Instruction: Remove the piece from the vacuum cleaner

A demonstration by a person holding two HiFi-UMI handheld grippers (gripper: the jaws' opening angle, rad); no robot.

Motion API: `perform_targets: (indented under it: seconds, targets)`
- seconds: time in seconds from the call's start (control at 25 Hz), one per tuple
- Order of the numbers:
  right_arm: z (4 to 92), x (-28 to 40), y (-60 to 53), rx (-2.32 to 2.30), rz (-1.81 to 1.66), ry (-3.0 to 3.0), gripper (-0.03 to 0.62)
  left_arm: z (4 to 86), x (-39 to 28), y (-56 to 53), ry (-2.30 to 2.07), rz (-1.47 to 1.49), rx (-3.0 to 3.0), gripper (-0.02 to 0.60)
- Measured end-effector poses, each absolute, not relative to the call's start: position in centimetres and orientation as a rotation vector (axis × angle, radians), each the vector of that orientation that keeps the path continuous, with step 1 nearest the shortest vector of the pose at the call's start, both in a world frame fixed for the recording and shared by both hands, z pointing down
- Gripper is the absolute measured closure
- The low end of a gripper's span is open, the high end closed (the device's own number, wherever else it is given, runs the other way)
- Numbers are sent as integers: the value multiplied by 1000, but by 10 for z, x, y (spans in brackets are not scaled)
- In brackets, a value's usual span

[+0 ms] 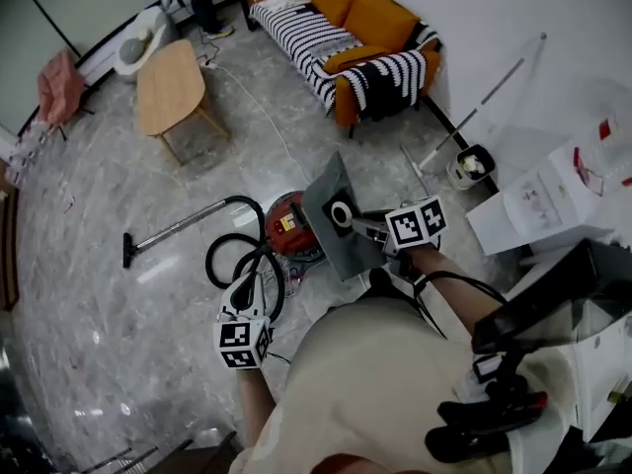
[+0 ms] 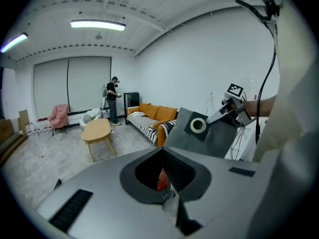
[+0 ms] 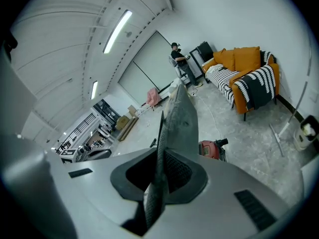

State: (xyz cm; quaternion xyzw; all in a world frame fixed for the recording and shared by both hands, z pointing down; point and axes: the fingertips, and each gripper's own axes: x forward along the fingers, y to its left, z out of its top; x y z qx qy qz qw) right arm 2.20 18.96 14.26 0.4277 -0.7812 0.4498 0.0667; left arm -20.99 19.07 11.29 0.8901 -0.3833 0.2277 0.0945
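Note:
The red vacuum cleaner (image 1: pixel 289 227) sits on the marble floor, its black hose (image 1: pixel 229 257) coiled to the left. A flat grey dust bag (image 1: pixel 334 233) with a white ring (image 1: pixel 342 213) hangs above it. My right gripper (image 1: pixel 367 225) is shut on the bag's edge. The right gripper view shows the bag (image 3: pixel 179 118) edge-on between the jaws (image 3: pixel 154 193), with the vacuum (image 3: pixel 210 148) below. My left gripper (image 1: pixel 245 286) hovers over the hose, jaws together with nothing between them (image 2: pixel 167 193). From there the bag (image 2: pixel 209 133) shows off to the right.
The vacuum's wand (image 1: pixel 173 227) lies on the floor at the left. A wooden coffee table (image 1: pixel 170 85) and an orange sofa (image 1: pixel 346 28) stand further off. A mop bucket (image 1: pixel 472 166) and white boxes (image 1: pixel 553 200) are at the right. A person (image 2: pixel 113 99) stands at the far wall.

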Motion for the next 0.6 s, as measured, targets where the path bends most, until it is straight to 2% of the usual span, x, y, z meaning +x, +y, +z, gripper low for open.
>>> perform_targets:
  seconds: [0.32,0.6]
  targets:
    - [148,14,228,1341,1360,-2330,565,122,-203,208,-1007,662,2664,584]
    - [149,41,254,1400,1362,-2291,566,115,-161,223,-881,646,2737,584]
